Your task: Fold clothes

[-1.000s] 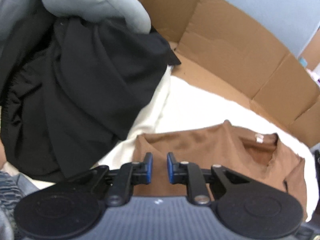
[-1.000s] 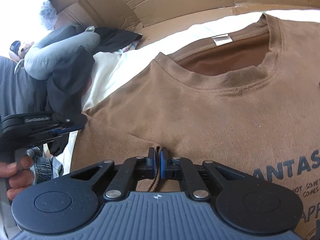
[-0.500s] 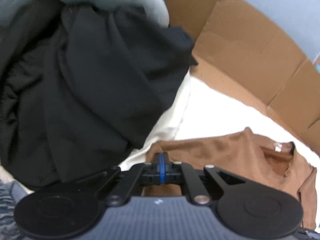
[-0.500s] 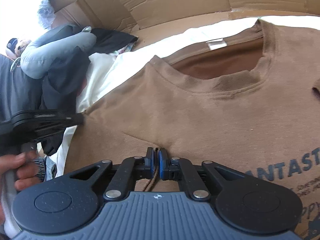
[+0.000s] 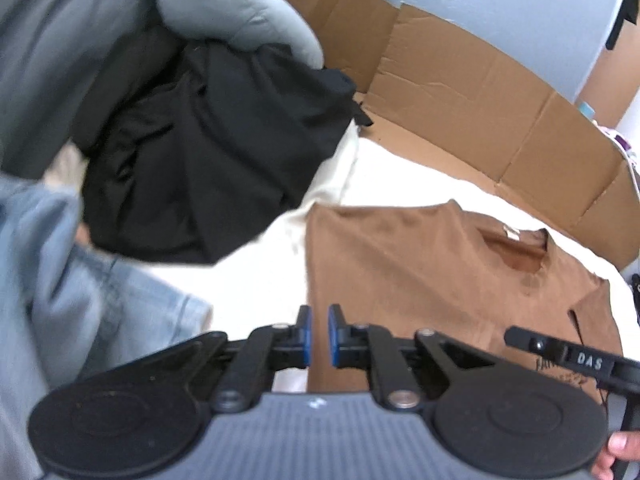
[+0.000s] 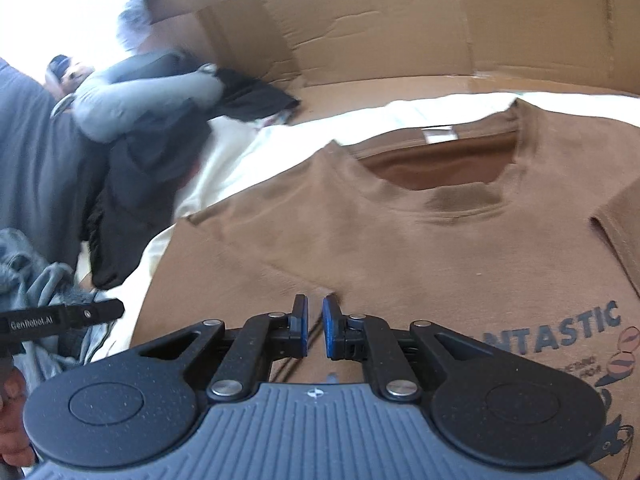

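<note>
The left gripper (image 5: pixel 318 320) is held over the near left edge of the brown T-shirt (image 5: pixel 420 272). Its blue pads stand a little apart, having just been opening, and nothing is pinched between them. The shirt is spread flat ahead and to the right of the pads on a white sheet (image 5: pixel 248 280), collar away, probably so that its side can be turned inward. To the left, a crumpled black garment (image 5: pixel 208 152) is heaped under a smooth grey padded piece (image 5: pixel 228 12), with pale denim (image 5: pixel 80 280) nearer; these appear to be set aside. Creased cardboard (image 5: pixel 480 112) is stood up behind.

The right gripper (image 6: pixel 315 312) is seen low over the shirt's chest, just before a soft diagonal fold. Its pads are likewise slightly parted, having just been opening, and no cloth is gripped. The fabric is matte knit, with a ribbed round neck, a white label (image 6: pixel 440 135) and dark printed lettering (image 6: pixel 568 332) to the right.
</note>
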